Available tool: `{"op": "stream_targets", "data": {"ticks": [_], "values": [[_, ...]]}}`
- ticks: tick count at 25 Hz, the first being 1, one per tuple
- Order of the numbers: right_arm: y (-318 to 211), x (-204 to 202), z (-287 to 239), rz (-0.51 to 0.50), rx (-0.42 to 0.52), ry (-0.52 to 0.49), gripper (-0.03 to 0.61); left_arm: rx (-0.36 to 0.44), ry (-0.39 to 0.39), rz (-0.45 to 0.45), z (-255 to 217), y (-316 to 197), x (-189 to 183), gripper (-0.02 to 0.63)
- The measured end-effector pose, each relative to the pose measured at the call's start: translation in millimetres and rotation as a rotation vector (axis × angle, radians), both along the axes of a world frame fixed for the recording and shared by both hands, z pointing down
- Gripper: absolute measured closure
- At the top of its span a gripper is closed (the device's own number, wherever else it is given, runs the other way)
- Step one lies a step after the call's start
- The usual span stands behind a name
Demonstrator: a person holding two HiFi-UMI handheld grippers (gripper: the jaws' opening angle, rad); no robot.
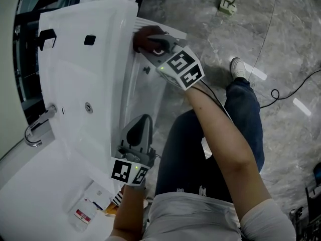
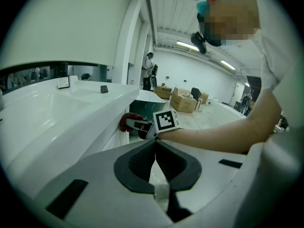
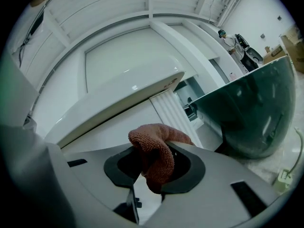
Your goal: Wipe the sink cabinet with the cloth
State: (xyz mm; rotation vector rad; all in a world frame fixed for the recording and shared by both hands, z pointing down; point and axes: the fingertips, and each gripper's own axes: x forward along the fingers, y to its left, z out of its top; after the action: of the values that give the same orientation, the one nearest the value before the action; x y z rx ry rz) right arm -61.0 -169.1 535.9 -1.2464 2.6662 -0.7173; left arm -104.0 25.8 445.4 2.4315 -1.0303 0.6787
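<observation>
White sink cabinet [image 1: 75, 74]: at its far front edge the right gripper [image 1: 156, 46] clenches the cloth [image 1: 143, 38] against it. The left gripper [image 1: 142, 127], jaws together and empty, hangs beside the near edge.

**A bright white hall on grey marble**

In the head view we see polished grey marble floor [image 1: 281, 29] filling the upper right, with a white power strip [image 1: 226, 5] near the top edge and a black cable [image 1: 275, 93] looping at the right. In the left gripper view we see a white pillar [image 2: 124, 46] left of centre, ceiling light strips [image 2: 189, 45] glowing above, cardboard boxes [image 2: 186, 101] and a dark chair [image 2: 195, 94] at mid-frame, and a person [image 2: 150, 69] standing just beside the pillar.
</observation>
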Motion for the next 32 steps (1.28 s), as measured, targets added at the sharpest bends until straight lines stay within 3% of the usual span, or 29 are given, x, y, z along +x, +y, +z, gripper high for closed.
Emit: {"op": "stream_targets", "data": {"ticks": [14, 21, 32], "values": [[62.2, -66.1, -3.1, -0.098, -0.024, -0.021, 0.476, -0.073, 0.001, -0.064, 17.3, 23.4, -33.8, 0.601], [101.2, -105.3, -3.1, -0.207, -0.042, -0.023, 0.477, -0.087, 0.003, -0.075, 18.4, 34.4, -43.6, 0.601], [141.2, -143.6, -1.3, -0.265, -0.103, -0.056, 0.479, -0.098, -0.001, -0.128, 10.2, 55.0, -77.0, 0.601]]}}
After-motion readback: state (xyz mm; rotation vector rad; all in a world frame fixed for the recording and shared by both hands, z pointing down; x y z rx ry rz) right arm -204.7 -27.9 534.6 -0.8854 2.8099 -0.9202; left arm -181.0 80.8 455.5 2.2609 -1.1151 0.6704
